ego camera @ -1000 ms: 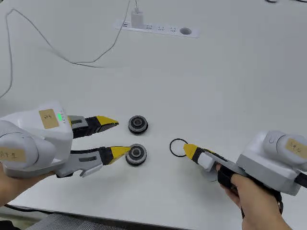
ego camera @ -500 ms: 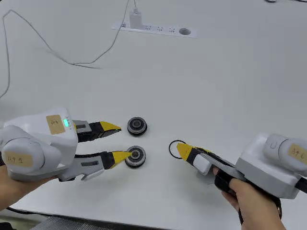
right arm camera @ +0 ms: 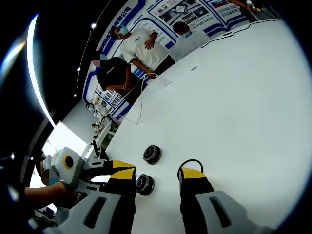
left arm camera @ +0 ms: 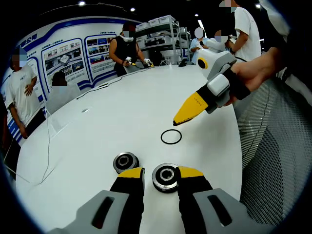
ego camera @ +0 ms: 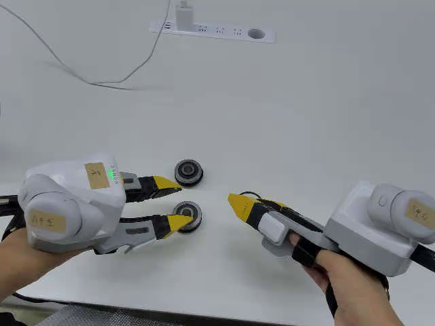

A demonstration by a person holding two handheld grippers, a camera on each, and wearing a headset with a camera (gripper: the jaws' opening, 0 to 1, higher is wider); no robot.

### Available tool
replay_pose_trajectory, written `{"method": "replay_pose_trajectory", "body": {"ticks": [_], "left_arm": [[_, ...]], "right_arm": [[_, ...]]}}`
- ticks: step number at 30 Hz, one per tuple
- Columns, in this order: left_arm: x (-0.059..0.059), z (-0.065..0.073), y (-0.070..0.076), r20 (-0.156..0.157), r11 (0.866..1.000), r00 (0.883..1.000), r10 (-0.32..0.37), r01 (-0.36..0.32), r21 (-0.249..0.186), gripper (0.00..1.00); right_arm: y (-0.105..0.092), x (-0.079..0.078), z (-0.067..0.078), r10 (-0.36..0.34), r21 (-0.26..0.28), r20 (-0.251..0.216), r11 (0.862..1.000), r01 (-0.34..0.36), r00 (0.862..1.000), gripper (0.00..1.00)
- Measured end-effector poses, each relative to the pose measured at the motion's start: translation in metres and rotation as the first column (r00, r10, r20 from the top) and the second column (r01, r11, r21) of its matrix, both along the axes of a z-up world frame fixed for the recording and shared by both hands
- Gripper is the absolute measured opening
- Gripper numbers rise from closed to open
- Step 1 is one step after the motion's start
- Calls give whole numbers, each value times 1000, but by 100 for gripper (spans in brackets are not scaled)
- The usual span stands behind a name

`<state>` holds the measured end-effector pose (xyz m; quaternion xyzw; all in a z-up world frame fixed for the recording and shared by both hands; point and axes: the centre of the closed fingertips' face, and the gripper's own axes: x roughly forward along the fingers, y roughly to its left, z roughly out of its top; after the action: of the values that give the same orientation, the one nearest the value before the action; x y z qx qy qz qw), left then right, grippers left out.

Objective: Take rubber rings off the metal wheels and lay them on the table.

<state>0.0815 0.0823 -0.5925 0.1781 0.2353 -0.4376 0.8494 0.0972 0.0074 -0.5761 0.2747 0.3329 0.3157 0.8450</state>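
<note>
Two small metal wheels with dark rims lie on the white table: a near wheel and a far wheel. My left gripper is open, and the near wheel sits just ahead between its yellow tips. A loose black rubber ring lies flat to the right of the wheels, partly hidden behind my right gripper. That gripper hovers over the ring, open and holding nothing.
A white power strip with a plugged-in charger lies at the table's far edge, and its cable trails to the left. Several people stand beyond the table in both gripper views. The near table edge runs just below both hands.
My left gripper has moved right, up to the near wheel. My right gripper has lifted and shifted left over the ring. The head camera has tilted a little.
</note>
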Motion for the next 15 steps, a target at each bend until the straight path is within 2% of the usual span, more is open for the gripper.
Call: {"method": "replay_pose_trajectory", "body": {"ticks": [5, 15], "left_arm": [[-2, -7, 0, -13, 1000, 1000, -9, 9, 15, 24], [-3, -9, -3, -23, 1000, 1000, -16, 16, 14, 20]], "right_arm": [[2, 0, 2, 3, 10, 3, 1000, -3, 1000, 37], [2, 0, 1, -1, 24, -7, 1000, 1, 1000, 36]]}}
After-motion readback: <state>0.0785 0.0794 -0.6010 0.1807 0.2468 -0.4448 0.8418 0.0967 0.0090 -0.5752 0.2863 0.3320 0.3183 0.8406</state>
